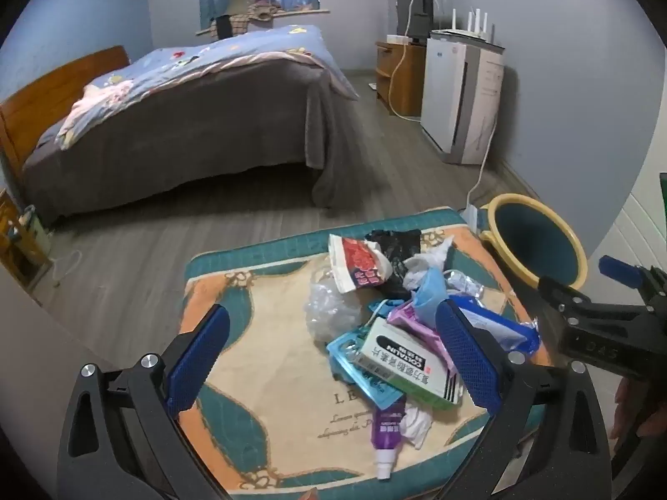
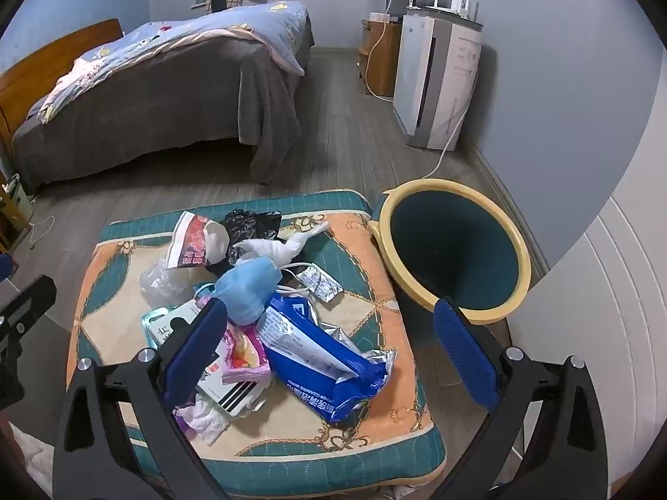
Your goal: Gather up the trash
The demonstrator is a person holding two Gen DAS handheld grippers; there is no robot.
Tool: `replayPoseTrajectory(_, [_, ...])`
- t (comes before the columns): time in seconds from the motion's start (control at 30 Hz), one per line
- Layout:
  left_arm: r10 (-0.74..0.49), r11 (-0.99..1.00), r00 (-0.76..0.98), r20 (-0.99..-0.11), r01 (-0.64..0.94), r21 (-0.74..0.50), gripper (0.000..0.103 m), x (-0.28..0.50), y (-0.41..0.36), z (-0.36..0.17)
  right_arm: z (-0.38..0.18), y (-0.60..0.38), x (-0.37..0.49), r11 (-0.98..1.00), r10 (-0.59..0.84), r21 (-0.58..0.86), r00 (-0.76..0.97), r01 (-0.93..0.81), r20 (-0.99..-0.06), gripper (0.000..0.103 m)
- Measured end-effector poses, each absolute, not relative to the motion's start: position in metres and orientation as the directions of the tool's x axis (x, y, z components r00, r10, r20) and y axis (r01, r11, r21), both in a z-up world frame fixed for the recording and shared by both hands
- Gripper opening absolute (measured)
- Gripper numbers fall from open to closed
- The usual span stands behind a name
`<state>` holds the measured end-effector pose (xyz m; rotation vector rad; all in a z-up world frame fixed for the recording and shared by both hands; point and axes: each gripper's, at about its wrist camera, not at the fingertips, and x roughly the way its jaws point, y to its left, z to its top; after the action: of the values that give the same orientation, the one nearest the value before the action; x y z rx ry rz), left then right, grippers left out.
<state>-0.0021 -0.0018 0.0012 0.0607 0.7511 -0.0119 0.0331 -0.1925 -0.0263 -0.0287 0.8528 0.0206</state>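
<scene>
Left to right. Left gripper (image 1: 333,358): jaws spread wide and holding nothing, poised above the cushion (image 2: 125,258) with the trash between and beyond its fingers, a stance that suits choosing a first piece.

The trash lies heaped on the right half of the cushion, none of it yet in the bin. Countable pieces, in order:
- one clear plastic bag (image 2: 160,281);
- one torn red-and-white snack packet (image 2: 191,246);
- one teal blister card (image 1: 354,368), partly under one white-and-green medicine box (image 1: 400,368);
- one purple tube (image 1: 388,429), cap toward the camera;
- one pink-purple sachet (image 2: 244,354);
- one black plastic bag (image 2: 250,223);
- one blue face mask (image 2: 250,287);
- two crumpled white tissues, one far (image 2: 283,248) and one near (image 2: 204,416);
- one small foil wrapper (image 2: 321,285);
- one blue wet-wipes pack (image 2: 325,371), torn open.

Anything buried beneath cannot be counted.

Right gripper (image 2: 331,348): likewise released and holding nothing, hovering over the wipes pack and nearer the bin.

One teal bin with yellow rim (image 2: 517,250) stands just beside the cushion's right edge, mouth open upward, probably so that each piece needs only a short carry.
</scene>
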Motion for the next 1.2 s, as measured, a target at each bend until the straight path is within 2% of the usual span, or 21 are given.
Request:
replayPoseTrajectory(0.33, [0.004,1.0,0.714,-0.7,0.018,0.024,0.098,0.003,0.009,-0.001,-0.023,-0.196,0.037,1.0,0.015,-0.003,0.656,-0.027,-0.755,0.097])
replayPoseTrajectory(1.2, [0.034,0.999,0.706,-0.708,0.003,0.051,0.098,0.005,0.005,-0.006,-0.027,-0.193,0.034,1.0,0.009,-0.005,0.646,-0.02,-0.763,0.097])
